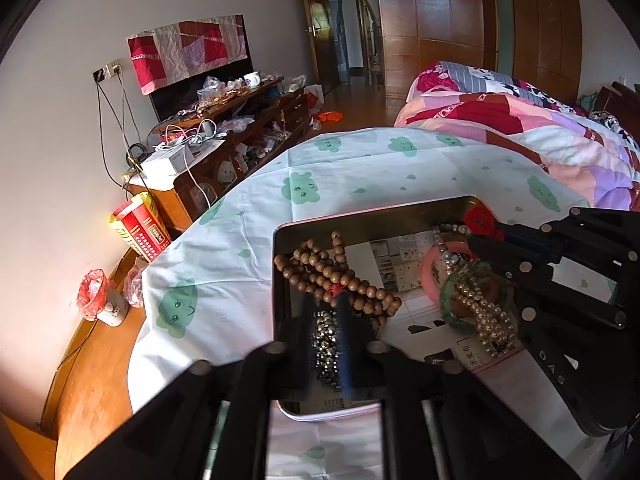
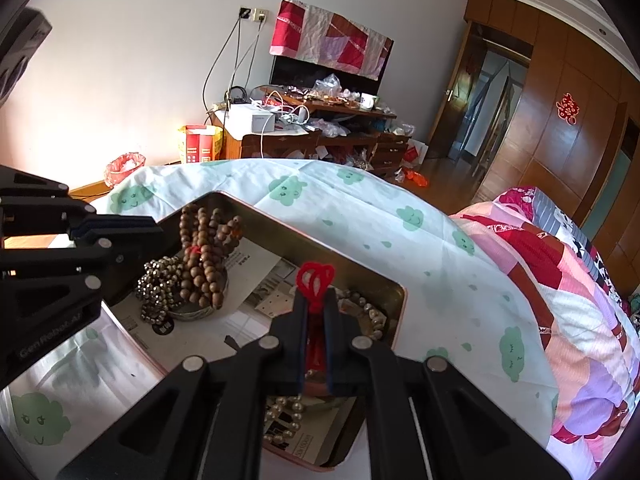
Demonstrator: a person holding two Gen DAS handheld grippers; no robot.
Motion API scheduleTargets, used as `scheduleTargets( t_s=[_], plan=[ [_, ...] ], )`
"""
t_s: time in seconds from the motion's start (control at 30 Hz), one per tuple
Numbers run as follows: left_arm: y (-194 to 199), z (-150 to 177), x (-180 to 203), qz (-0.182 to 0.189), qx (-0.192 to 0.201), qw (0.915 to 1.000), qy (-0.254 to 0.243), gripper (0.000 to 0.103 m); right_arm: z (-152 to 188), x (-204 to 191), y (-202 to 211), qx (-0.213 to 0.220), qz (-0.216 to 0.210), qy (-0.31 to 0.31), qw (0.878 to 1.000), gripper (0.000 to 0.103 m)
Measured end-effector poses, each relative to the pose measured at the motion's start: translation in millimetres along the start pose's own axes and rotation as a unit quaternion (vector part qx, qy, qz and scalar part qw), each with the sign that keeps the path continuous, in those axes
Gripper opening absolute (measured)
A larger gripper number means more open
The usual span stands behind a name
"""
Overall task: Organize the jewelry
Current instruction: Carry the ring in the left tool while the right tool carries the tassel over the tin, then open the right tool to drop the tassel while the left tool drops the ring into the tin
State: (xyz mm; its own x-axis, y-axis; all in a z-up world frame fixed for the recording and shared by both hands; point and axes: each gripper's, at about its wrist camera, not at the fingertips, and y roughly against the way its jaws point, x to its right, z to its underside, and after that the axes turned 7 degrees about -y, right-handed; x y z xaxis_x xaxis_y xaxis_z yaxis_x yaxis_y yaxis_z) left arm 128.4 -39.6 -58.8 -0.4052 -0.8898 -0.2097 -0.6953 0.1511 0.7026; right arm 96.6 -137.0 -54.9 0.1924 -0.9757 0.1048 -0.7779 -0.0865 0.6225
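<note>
Two grippers are seen over a shallow metal tin point(image 1: 400, 216) that sits on a table covered by a pale cloth with green cloud faces point(image 1: 360, 168). The tin is lined with printed paper and holds the jewelry.

In the left wrist view, the left gripper point(image 1: 326, 308) is pointed down into the near left part of the tin, its jaws parted a little, with a dark sparkling bead strand point(image 1: 326, 344) lying in the gap between them; whether the pads press on it cannot be told. A string of brown wooden beads point(image 1: 336, 276) is heaped just beyond the fingertips. Only this view shows the right-hand pile clearly: a pink bangle point(image 1: 430, 276), a green bangle point(image 1: 448, 300) and a pearl strand point(image 1: 484, 312) draped across them.

In the right wrist view, the right gripper point(image 2: 316, 300) is shown clamped tight on a red knotted cord ornament point(image 2: 314, 280), whose looped top stands above the fingertips. Much of the pile beneath is hidden by the gripper, with pearls glimpsed below it. This view alone shows the sparkling strand spilling over a small round dish point(image 2: 192, 312) beside the wooden beads. From the left wrist view the red ornament is seen above the tin's far right corner.
</note>
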Motion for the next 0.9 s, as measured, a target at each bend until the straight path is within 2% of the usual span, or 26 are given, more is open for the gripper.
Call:
scheduleTargets(
  t_s=[0.07, 0.1, 0.17, 0.27, 0.33, 0.37, 0.4, 0.47, 0.6, 0.77, 0.9],
  plan=[
    [3.7, 0.8, 0.2, -0.019, 0.011, 0.9998, 0.001, 0.075, 0.0, -0.7, -0.7, 0.000, 0.001, 0.000, 1.000, 0.008],
    [7.0, 1.1, 0.4, -0.030, 0.021, 0.9993, 0.001, 0.081, -0.1, -0.5, -1.2, -0.002, 0.001, -0.001, 1.000, 0.008],
    [10.3, 0.4, 0.3, -0.032, 0.029, 0.9991, -0.003, 0.083, 0.4, -0.2, -2.8, -0.007, -0.004, -0.003, 1.000, 0.009],
    [8.8, 0.8, -1.9, -0.032, 0.022, 0.9992, 0.000, 0.083, 3.3, -1.5, -4.9, -0.011, -0.003, 0.000, 1.000, 0.022],
    [8.2, 2.4, -3.3, -0.034, 0.019, 0.9992, 0.003, 0.083, 5.6, -1.4, -5.4, -0.014, -0.006, -0.001, 1.000, 0.022],
    [7.7, 3.7, -4.5, -0.037, 0.016, 0.9992, 0.005, 0.083, 6.7, -1.2, -5.3, -0.015, -0.005, -0.001, 1.000, 0.028],
    [7.9, 4.8, -4.9, -0.039, 0.015, 0.9991, 0.007, 0.083, 7.8, -1.3, -5.1, -0.015, -0.002, 0.000, 1.000, 0.044],
    [10.4, 7.3, -6.8, -0.040, 0.015, 0.9990, 0.013, 0.083, 9.6, 0.3, -1.6, -0.007, 0.003, -0.002, 1.000, 0.058],
    [21.0, 12.5, -9.2, -0.039, 0.021, 0.9987, 0.025, 0.083, 11.8, 4.6, 6.6, -0.004, 0.009, -0.014, 1.000, 0.058],
    [37.4, 20.5, -6.2, -0.040, 0.028, 0.9984, 0.028, 0.083, 17.7, 9.1, 23.8, 0.008, 0.011, -0.038, 0.999, 0.070],
    [48.7, 25.8, -2.9, -0.043, 0.034, 0.9981, 0.029, 0.083, 22.2, 10.1, 35.8, 0.016, 0.012, -0.049, 0.999, 0.072]
  ],
)
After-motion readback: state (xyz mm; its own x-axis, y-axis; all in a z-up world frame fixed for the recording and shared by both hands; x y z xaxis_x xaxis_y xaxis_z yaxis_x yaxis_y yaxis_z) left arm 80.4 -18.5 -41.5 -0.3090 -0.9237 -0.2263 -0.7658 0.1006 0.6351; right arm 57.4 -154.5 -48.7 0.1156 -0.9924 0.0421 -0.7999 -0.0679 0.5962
